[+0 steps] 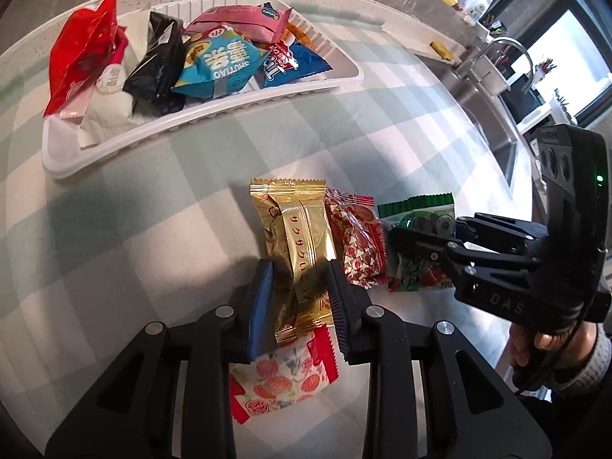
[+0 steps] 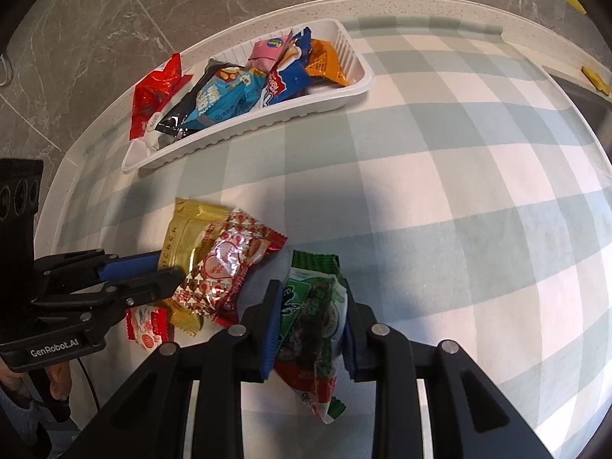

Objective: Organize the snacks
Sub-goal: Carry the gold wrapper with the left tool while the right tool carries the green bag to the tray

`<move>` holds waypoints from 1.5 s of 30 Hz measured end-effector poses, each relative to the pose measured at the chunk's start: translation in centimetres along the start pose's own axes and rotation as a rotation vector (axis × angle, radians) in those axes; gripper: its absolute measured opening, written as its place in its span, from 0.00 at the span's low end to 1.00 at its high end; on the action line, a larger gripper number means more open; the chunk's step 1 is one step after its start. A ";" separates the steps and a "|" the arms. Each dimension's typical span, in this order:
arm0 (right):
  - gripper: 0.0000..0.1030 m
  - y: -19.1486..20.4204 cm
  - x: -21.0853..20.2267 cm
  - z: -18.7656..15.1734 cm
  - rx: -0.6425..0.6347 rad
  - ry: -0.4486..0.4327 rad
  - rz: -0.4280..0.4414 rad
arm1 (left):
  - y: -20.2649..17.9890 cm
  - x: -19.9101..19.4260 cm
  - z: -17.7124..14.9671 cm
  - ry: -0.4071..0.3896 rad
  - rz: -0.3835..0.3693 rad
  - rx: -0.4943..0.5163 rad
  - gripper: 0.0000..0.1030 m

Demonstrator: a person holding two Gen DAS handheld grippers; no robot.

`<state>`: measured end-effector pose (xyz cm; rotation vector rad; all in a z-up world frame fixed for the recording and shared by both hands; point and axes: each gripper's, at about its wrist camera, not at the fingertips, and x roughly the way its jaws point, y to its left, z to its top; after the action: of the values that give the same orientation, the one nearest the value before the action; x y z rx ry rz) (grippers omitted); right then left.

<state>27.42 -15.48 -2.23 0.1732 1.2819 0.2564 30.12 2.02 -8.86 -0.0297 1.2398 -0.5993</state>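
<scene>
My left gripper point(image 1: 300, 294) is shut on a gold snack packet point(image 1: 296, 237) lying on the checked cloth; it also shows in the right wrist view point(image 2: 179, 237). My right gripper point(image 2: 311, 323) is shut on a green snack packet point(image 2: 313, 313), also seen in the left wrist view point(image 1: 420, 214). A red-and-white patterned packet point(image 1: 357, 237) lies between them point(image 2: 222, 267). A white packet with red fruit prints point(image 1: 283, 378) lies under the left gripper. A white tray point(image 1: 214, 122) at the back holds several snacks point(image 2: 252, 122).
The checked cloth point(image 2: 440, 199) covers a round-edged counter. A sink with a tap point(image 1: 508, 61) lies to the far right in the left wrist view. A small yellow object point(image 2: 594, 78) sits at the counter's right edge.
</scene>
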 end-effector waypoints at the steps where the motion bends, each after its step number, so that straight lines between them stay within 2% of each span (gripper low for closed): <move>1: 0.29 0.0 0.0 0.0 -0.001 -0.001 0.000 | -0.1 0.1 0.1 0.000 0.001 0.002 0.27; 4: 0.29 0.0 -0.1 0.0 -0.001 -0.002 0.002 | -0.4 0.4 0.6 0.013 0.008 -0.007 0.30; 6: 0.29 -0.1 -0.1 0.1 -0.001 -0.005 0.003 | -0.6 0.6 1.0 0.014 0.020 -0.008 0.44; 8: 0.29 -0.1 -0.1 0.0 -0.002 -0.007 0.003 | -0.8 0.8 1.2 0.012 0.024 -0.009 0.47; 16: 0.30 -0.1 -0.2 -0.3 -0.004 -0.014 0.002 | -1.7 1.7 1.8 0.018 0.070 0.011 0.46; 20: 0.30 -0.1 -0.2 -0.4 -0.014 -0.017 -0.001 | -1.7 1.8 1.8 0.006 0.105 0.028 0.30; 26: 0.28 0.3 -0.2 -0.6 -0.046 -0.024 -0.007 | -1.3 1.5 1.3 -0.011 0.090 0.018 0.28; 31: 0.27 -0.7 -0.5 -0.6 0.012 -0.025 0.045 | -0.4 0.1 1.0 -0.039 0.053 -0.019 0.28; 45: 0.27 -2.3 -2.9 1.1 0.080 -0.076 0.106 | 2.5 -4.3 1.4 -0.120 0.003 -0.125 0.28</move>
<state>27.96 -18.44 0.16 0.3173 1.2093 0.2868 31.62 5.65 -5.45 -0.1659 1.1585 -0.5095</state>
